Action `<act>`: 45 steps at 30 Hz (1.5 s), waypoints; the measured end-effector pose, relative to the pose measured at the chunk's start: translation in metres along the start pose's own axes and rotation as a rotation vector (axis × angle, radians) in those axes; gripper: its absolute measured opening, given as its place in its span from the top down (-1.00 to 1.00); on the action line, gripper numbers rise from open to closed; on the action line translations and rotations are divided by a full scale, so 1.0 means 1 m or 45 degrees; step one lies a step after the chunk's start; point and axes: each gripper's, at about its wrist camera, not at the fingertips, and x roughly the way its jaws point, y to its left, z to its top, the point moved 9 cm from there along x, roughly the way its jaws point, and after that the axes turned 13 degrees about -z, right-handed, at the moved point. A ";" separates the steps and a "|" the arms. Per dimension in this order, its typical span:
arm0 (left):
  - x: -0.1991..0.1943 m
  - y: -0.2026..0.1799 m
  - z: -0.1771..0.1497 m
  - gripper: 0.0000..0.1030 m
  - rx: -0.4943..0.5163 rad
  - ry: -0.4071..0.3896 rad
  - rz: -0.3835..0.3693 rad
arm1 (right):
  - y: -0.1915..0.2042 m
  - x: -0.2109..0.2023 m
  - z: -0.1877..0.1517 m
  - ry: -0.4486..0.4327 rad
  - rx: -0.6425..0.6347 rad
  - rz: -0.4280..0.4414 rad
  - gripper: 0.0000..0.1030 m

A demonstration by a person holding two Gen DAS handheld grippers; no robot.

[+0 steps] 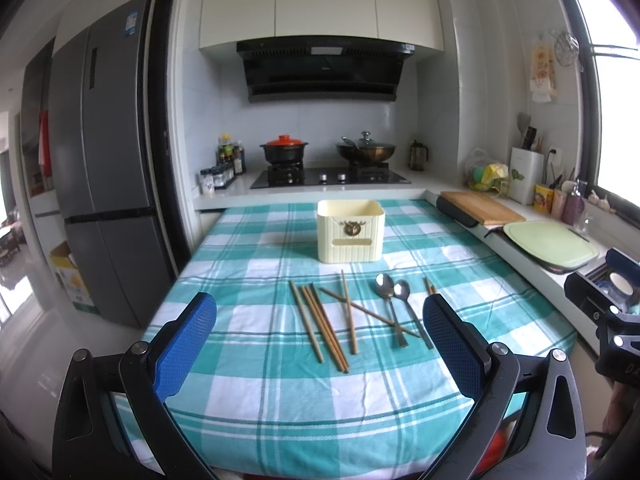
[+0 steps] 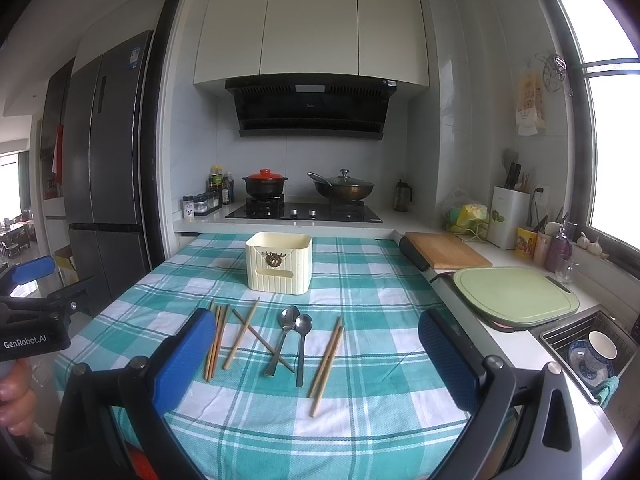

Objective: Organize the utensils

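fridge [image 1: 100, 152], wok [image 2: 345, 190], wooden board [image 2: 446, 255], green board [image 2: 516, 295]

Left gripper [image 1: 320, 334]: jaws spread wide, held level, empty.
Right gripper [image 2: 316, 354]: jaws spread wide, empty.

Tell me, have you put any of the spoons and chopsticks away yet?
Not yet. The cream ribbed plastic holder looks empty from here. Both left tongs and right tongs are open, holding nothing. Still lying on the teal checked tablecloth: two shiny metal spoons and all the brown wooden chopsticks. Everything is left to do.
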 end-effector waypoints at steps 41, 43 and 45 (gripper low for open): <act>0.028 0.012 -0.005 -0.99 -0.012 0.054 -0.021 | -0.007 0.032 -0.002 0.080 -0.020 -0.047 -1.00; 0.033 0.016 -0.005 -0.99 -0.019 0.062 -0.031 | -0.009 0.036 -0.002 0.085 -0.020 -0.059 -1.00; 0.037 0.018 -0.006 -0.99 -0.012 0.066 -0.042 | -0.010 0.040 -0.002 0.094 -0.023 -0.068 -1.00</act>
